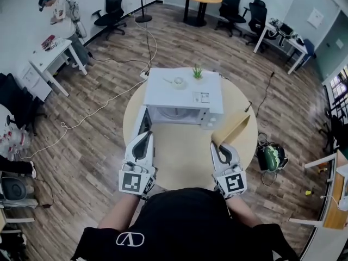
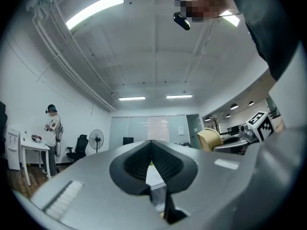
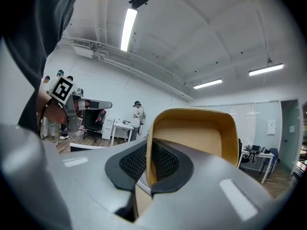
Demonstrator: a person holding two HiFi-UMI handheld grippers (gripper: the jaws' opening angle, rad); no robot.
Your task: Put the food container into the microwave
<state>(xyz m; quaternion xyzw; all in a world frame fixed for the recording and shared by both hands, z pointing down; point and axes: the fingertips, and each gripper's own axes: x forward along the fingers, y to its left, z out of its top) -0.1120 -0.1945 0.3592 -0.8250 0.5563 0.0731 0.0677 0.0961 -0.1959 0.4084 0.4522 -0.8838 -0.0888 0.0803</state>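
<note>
A tan food container [image 1: 235,129] hangs tilted above the right side of the round table [image 1: 185,162], with my right gripper [image 1: 218,145] shut on its rim. In the right gripper view the container [image 3: 196,133] rises behind the right gripper [image 3: 148,150], its wall pinched between the pads. The white microwave [image 1: 185,94] stands at the table's far side, and its door [image 1: 145,122] is swung open to the left. My left gripper [image 1: 144,137] hovers just in front of that door. The left gripper [image 2: 151,145] is shut with nothing between its pads.
A small green plant [image 1: 197,72] and a tape roll [image 1: 178,81] sit on top of the microwave. A person [image 1: 58,11] stands by a white desk [image 1: 51,56] at the back left. Cables [image 1: 103,105] cross the floor; a green object [image 1: 270,157] lies right of the table.
</note>
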